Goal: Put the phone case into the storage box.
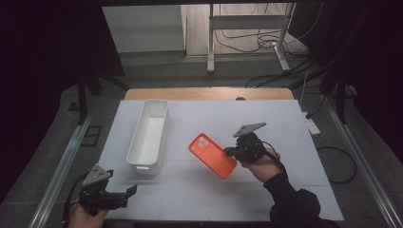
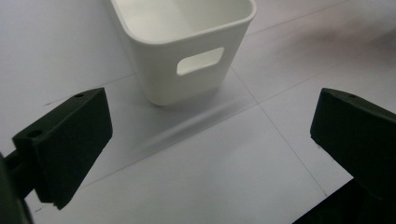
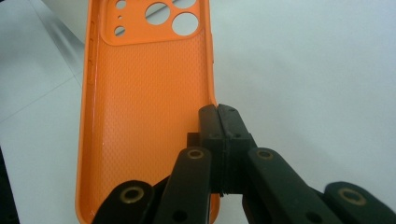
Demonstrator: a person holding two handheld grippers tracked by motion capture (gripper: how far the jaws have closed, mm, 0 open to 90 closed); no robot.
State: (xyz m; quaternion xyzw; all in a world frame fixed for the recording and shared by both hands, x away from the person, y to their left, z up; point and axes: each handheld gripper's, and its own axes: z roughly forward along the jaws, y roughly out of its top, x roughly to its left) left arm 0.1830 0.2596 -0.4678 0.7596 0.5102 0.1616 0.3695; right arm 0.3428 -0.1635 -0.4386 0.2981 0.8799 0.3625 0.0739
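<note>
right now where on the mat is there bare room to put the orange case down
The widest bare patch is right of the white bin, under and beyond the orange phone case held by the right tool. The mat's near strip between both hands is also free. It is tighter between the bin and the open left tool.

Each black two-jaw handheld left gripper [image 1: 127,191] and right gripper [image 1: 229,151] carries a grey three-cornered plate on top and trails a thin black cable. The jaws are blocky matte black pads with small screw holes; brass-coloured pivot pins show on the black link arms. The person wears a dark long sleeve [image 1: 292,199].
</note>
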